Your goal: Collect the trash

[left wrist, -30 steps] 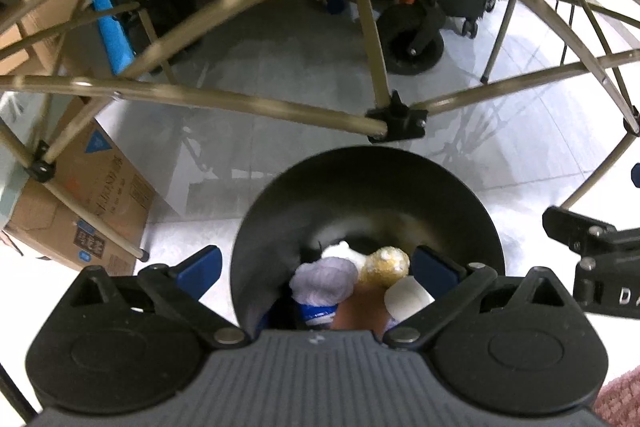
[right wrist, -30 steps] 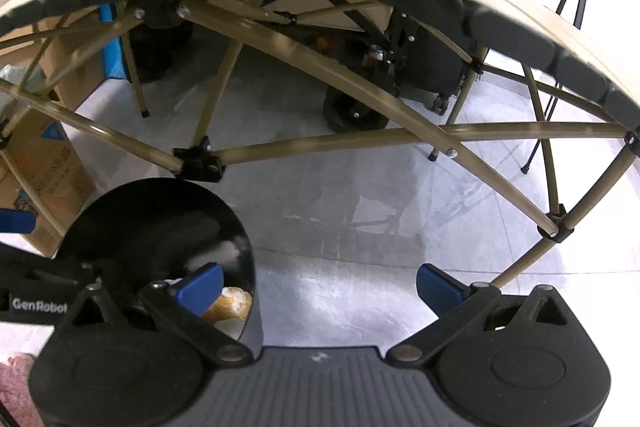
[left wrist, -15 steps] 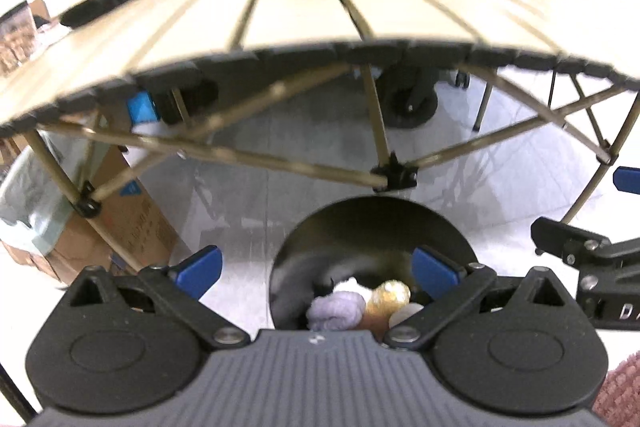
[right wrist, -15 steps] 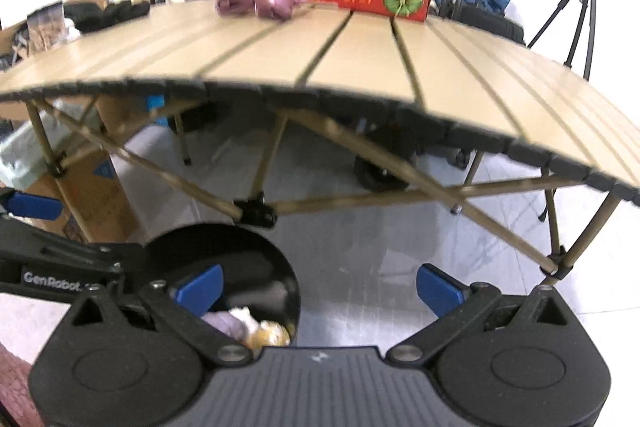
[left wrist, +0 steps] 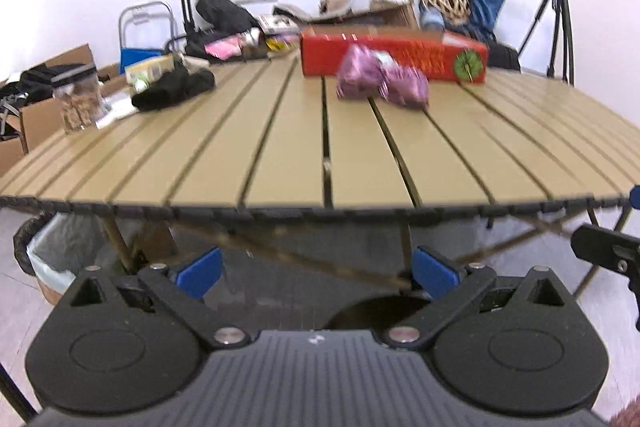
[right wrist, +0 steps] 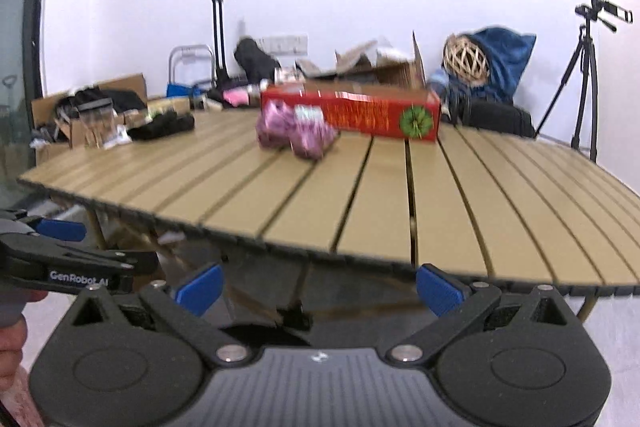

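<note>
Crumpled purple wrapper (left wrist: 382, 83) is what we're after, sitting on the tabletop (left wrist: 280, 163) toward the far side, right up against the front of the red box (left wrist: 432, 57). From the left hand-held gripper (left wrist: 316, 269) it's straight ahead and a touch right; from the right hand-held gripper (right wrist: 316, 283) it's ahead and a bit left. Its long axis runs roughly side to side, along the box. Honestly neither hand looks clearly closer to us. Both are held low at the near edge, pointing level across the slats, fingers spread wide with nothing between them. Black bin (left wrist: 380, 315) is just below us.
</note>
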Available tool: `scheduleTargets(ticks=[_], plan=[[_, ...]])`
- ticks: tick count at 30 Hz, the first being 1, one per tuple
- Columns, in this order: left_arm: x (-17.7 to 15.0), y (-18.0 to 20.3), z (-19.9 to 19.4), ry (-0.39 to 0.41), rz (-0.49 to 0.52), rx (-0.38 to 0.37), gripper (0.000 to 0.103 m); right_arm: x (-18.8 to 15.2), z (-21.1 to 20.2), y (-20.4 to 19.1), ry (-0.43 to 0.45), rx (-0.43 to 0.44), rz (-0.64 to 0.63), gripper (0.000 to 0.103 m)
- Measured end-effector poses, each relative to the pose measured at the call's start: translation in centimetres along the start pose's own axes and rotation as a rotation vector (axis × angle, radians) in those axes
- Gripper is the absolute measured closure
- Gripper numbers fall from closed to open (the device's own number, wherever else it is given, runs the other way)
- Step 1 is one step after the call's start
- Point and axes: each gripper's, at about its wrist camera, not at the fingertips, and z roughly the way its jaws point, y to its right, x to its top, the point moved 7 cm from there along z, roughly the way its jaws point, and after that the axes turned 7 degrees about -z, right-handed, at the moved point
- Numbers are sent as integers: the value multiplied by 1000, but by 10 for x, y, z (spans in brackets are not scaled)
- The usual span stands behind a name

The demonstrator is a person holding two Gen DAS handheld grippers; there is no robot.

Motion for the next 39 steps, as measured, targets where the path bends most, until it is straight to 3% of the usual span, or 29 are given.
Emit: scheduleTargets(ticks=[13, 20, 32, 39], plan=[[76, -16, 11, 150, -47, 42, 0, 60, 21, -8, 117, 26, -27, 0], [102, -35, 39, 153, -82, 44, 0, 93, 55, -8, 128, 2, -23, 0], [131, -79, 86, 126, -121, 45, 0, 130, 161, -8, 63, -74, 12, 0], [136, -93, 93, 119, -138, 32, 0, 136, 223, -7, -37, -87, 62, 0]])
